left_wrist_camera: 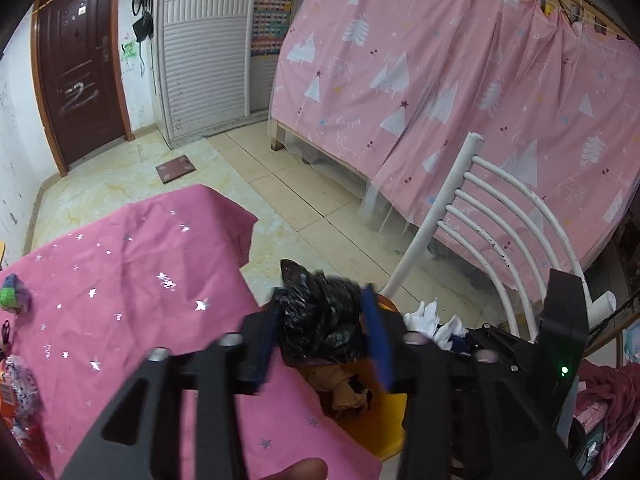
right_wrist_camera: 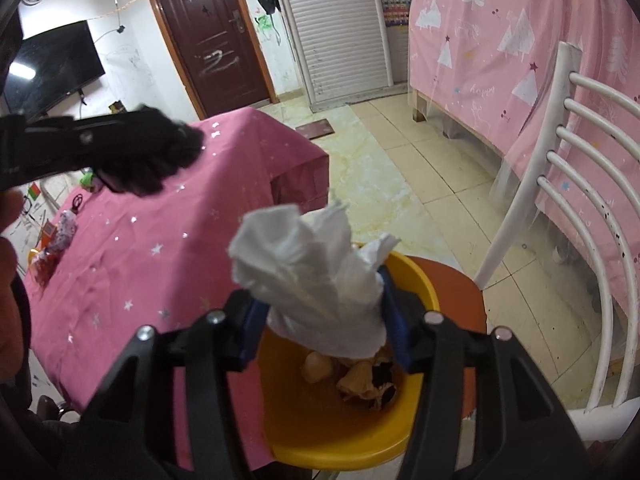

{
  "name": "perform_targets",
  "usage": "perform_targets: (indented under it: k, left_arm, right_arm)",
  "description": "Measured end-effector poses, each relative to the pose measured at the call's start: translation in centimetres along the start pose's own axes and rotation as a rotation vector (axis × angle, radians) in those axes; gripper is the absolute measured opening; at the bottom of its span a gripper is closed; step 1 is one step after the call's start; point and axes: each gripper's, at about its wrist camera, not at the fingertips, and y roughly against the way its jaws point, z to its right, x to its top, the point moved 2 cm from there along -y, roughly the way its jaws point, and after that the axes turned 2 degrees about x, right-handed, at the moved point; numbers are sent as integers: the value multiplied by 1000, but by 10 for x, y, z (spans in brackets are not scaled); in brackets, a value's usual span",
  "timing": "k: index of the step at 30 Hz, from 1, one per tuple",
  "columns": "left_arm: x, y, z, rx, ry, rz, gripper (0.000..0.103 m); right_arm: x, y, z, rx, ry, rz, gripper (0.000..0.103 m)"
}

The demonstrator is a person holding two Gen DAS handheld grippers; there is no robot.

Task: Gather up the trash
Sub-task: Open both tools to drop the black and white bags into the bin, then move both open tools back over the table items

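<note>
Pink-clothed table [right_wrist_camera: 168, 216] w/ toys [right_wrist_camera: 66, 226]; yellow bin [right_wrist_camera: 340, 436] on chair [right_wrist_camera: 456, 280].

Dark brown door [right_wrist_camera: 212, 36] at 11 o'clock, white louvred wardrobe [right_wrist_camera: 340, 28] at 12, pink curtain [left_wrist_camera: 440, 80] at 2, beige tiled floor [left_wrist_camera: 288, 184], white chair [right_wrist_camera: 580, 200] at 3.

You're looking at very little legible txt here. The pink curtain [left_wrist_camera: 460, 92] is showing the word "happy" in pale script, repeated btw the white tree prints; it's also reading "happy" in the right wrist view on the same curtain [right_wrist_camera: 482, 89]. The colourful wall chart [left_wrist_camera: 270, 24] is carrying rows of small print, too tiny to read. The dark door [right_wrist_camera: 212, 40] is bearing a small sticker and white scrawl, neither legible.
</note>
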Motion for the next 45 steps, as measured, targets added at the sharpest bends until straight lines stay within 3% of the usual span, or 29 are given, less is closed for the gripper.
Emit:
perform_targets:
  k: [1, 3, 13, 17, 30, 45]
  left_arm:
    - [2, -3, 0, -4, 8, -4, 62]
    - [3, -5, -2, -4, 21, 0, 68]
    - [7, 0, -14, -1, 60, 2, 69]
    - [6, 8, -26, -8, 89, 5, 69]
    - [8, 65, -86, 34, 143, 98, 71]
    - [-4, 129, -194, 184, 218, 167, 71]
  right_arm:
    - [-1, 1, 1, 0, -3, 1, 51]
    - [-2, 3, 2, -3, -7, 1, 52]
    - [1, 5, -3, -15, -4, 1, 64]
    - [5, 6, -7, -14, 1, 8, 78]
    - [34, 3, -54, 0, 65, 39, 80]
    - [69, -28, -169, 89, 237, 27, 80]
